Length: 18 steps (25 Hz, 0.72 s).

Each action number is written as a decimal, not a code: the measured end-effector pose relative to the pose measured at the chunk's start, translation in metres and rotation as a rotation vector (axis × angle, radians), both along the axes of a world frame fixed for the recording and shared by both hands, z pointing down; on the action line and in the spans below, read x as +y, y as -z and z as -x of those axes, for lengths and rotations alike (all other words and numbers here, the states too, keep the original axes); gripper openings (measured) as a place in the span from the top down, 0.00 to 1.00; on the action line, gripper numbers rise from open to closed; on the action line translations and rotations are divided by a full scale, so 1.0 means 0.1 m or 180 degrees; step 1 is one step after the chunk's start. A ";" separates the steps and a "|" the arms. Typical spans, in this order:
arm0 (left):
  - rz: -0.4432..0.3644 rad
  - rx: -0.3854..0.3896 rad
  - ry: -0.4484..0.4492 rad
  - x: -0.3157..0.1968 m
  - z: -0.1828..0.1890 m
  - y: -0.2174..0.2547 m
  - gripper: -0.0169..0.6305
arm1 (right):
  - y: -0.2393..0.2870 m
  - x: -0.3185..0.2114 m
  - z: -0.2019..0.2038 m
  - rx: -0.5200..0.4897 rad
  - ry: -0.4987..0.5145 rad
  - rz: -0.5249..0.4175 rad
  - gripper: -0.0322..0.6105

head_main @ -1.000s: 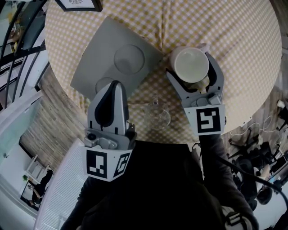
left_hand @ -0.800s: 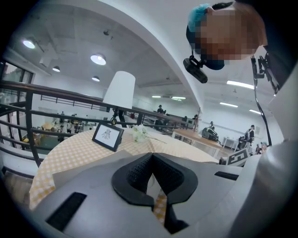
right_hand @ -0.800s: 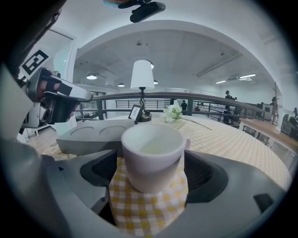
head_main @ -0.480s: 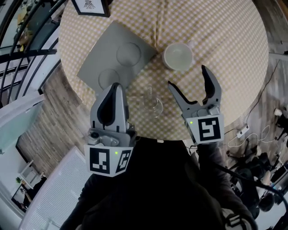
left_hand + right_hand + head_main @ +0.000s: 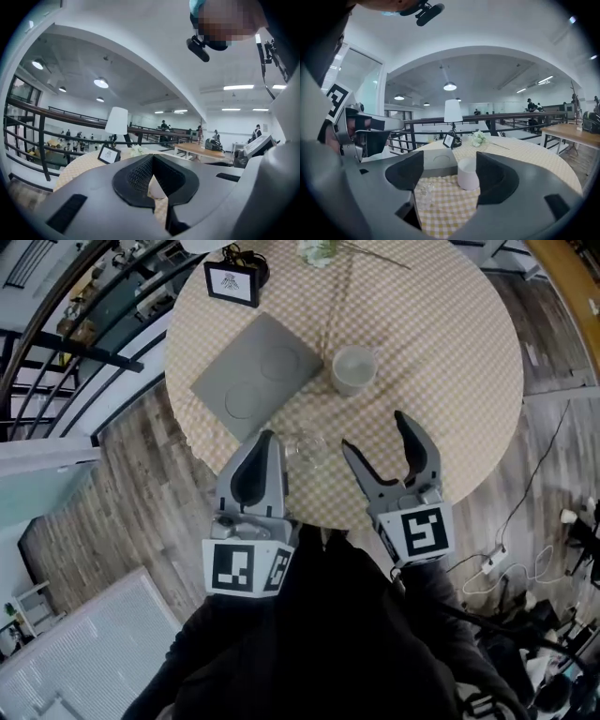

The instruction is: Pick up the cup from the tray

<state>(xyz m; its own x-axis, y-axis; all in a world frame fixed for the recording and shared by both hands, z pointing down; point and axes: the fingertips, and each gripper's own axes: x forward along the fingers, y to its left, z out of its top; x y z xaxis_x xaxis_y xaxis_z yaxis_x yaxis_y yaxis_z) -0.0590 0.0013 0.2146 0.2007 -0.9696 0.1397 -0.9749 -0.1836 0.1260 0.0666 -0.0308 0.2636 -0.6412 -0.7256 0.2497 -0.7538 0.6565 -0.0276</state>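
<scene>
Your white ceramic cup (image 5: 353, 368) stands on the yellow-checked surface (image 5: 441, 343) just beside the flat grey tray (image 5: 220, 385); your right gripper (image 5: 375, 432) holds its fingers spread and empty, your left gripper (image 5: 265, 437) has them closed on nothing; a low reach could topple the clear glass (image 5: 305, 448) near the edge.

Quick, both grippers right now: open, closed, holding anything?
Left gripper: closed, empty.
Right gripper: open, empty; the cup stands on the table.
</scene>
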 end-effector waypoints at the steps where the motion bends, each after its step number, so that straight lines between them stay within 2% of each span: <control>1: -0.0042 0.0001 0.0008 0.06 -0.03 0.05 0.96 | 0.09 0.07 0.00 -0.0047 0.0010 -0.0082 0.44; 4: -0.0167 -0.0017 0.0016 0.24 -0.13 0.20 0.96 | 0.30 0.24 -0.03 -0.0111 -0.0006 -0.0220 0.73; 7: -0.0252 -0.0018 0.0047 0.40 -0.21 0.32 0.96 | 0.47 0.41 -0.04 -0.0173 0.0050 -0.0271 0.87; 18: -0.0459 -0.0091 0.0202 0.80 -0.29 0.62 0.96 | 0.87 0.83 0.09 -0.0337 0.0309 -0.0470 0.94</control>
